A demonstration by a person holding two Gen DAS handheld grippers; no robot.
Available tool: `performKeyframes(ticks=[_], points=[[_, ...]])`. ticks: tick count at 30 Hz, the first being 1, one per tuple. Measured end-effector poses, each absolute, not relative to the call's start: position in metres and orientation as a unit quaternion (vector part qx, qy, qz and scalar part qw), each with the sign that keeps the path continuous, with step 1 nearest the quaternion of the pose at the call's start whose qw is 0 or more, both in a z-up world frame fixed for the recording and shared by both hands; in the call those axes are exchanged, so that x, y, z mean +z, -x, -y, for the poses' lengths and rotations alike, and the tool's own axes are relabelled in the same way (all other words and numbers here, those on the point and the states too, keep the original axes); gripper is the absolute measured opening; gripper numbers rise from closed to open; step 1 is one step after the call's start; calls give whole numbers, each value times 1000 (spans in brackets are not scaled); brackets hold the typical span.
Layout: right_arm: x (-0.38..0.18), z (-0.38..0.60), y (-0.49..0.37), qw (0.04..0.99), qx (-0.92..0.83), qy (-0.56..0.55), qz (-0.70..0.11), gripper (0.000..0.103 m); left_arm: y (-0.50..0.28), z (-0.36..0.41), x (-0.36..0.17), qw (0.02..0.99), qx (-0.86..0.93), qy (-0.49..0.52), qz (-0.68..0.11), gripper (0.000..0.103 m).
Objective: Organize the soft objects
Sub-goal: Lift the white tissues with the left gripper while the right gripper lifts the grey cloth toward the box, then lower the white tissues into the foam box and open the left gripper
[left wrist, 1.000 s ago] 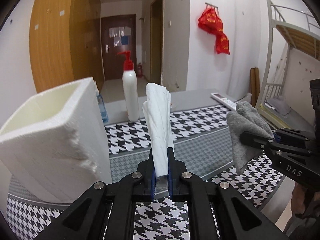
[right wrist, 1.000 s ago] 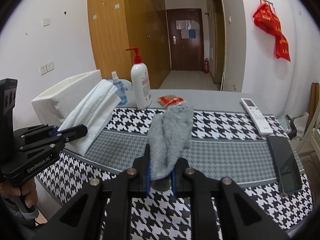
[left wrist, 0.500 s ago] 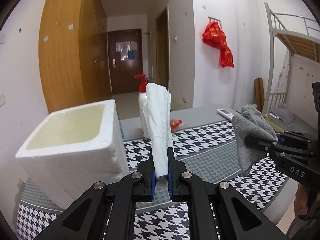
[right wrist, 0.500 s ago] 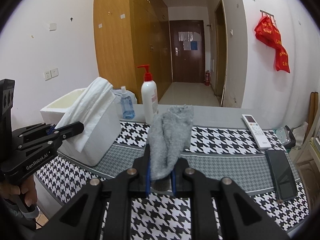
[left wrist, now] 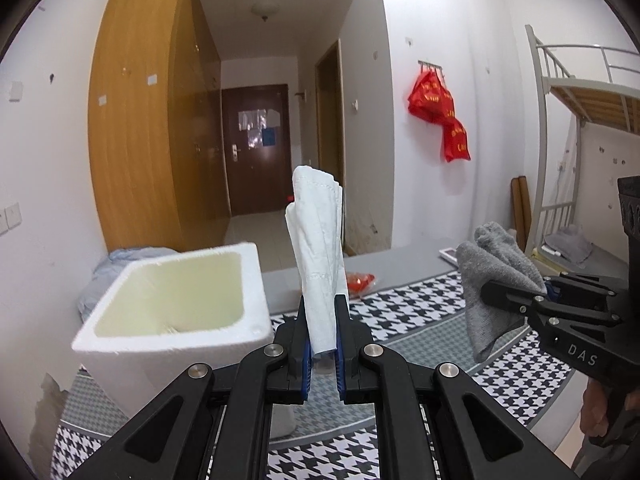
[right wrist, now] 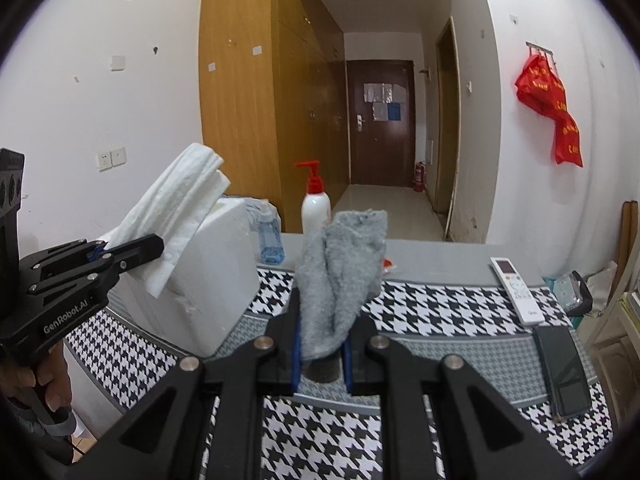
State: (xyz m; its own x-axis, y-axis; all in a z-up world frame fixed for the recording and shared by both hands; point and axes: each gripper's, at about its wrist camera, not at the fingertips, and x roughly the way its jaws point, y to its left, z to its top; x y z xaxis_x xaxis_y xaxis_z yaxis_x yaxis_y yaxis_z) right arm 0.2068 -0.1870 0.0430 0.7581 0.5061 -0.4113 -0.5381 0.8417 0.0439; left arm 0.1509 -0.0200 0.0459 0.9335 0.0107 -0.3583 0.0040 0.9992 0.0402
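The left gripper (left wrist: 321, 344) is clamped on a folded white cloth (left wrist: 320, 256), the right gripper (right wrist: 321, 354) on a grey cloth (right wrist: 340, 276) — both above the table (right wrist: 440, 312), near the white foam box (left wrist: 176, 312).

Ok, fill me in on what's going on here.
A person holds a gripper in each hand above a table with a houndstooth cloth. The left gripper is shut on a folded white cloth, and the right gripper is shut on a grey cloth. Both cloths hang in the air, clear of the table. An open white foam box stands at the left of the table, and nothing shows inside it yet.
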Motion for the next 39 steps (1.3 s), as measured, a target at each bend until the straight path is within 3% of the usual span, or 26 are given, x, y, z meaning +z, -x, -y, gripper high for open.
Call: performKeyframes(ticks=[19, 39], points=[[75, 151, -204, 933, 320, 48, -158, 19, -135, -16, 81, 989, 47, -19, -136, 10], [87, 101, -206, 908, 385, 65, -148, 19, -138, -59, 81, 983, 104, -7, -150, 10]])
